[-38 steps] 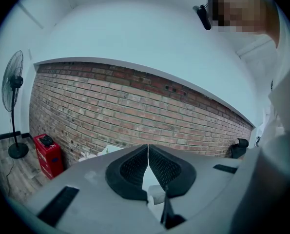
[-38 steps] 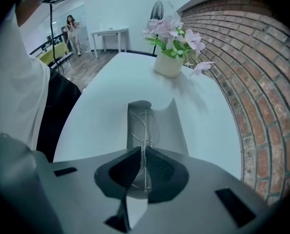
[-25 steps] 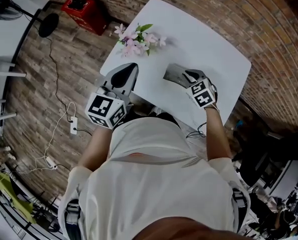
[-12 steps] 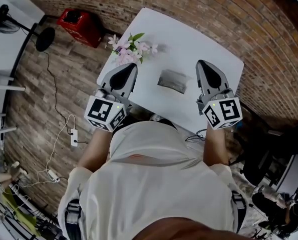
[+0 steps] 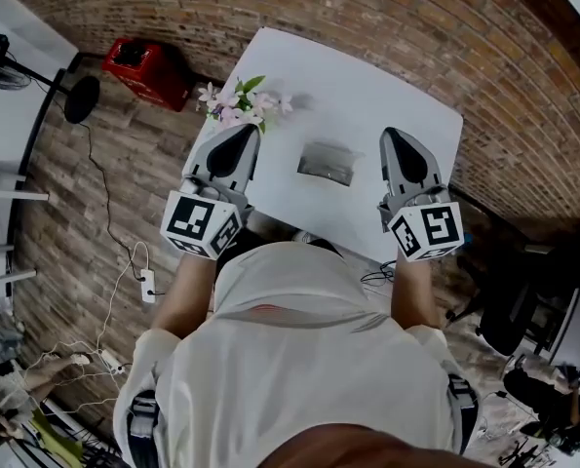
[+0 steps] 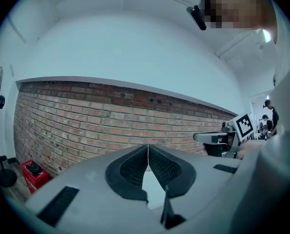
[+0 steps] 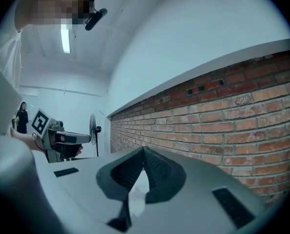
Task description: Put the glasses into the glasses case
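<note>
The grey glasses case (image 5: pixel 326 164) lies shut in the middle of the white table (image 5: pixel 406 105); no glasses show in any view. My left gripper (image 5: pixel 241 133) is held to the left of the case, shut and empty. My right gripper (image 5: pixel 396 138) is held to the right of the case, also shut and empty. Both are raised off the table and apart from the case. In the left gripper view the left gripper (image 6: pixel 147 148) points at a brick wall, jaws pressed together. The right gripper (image 7: pixel 144 150) looks the same in its own view.
A bunch of pink flowers (image 5: pixel 236 105) lies at the table's left corner, just beyond the left gripper. On the brick floor are a red box (image 5: pixel 138 66), a standing fan (image 5: pixel 75 96), cables with a power strip (image 5: pixel 145 283) and a dark chair (image 5: pixel 523 300).
My right gripper has come off the case and drawn back to the right, then lifted. The left gripper has risen slightly. The case has stayed where it was.
</note>
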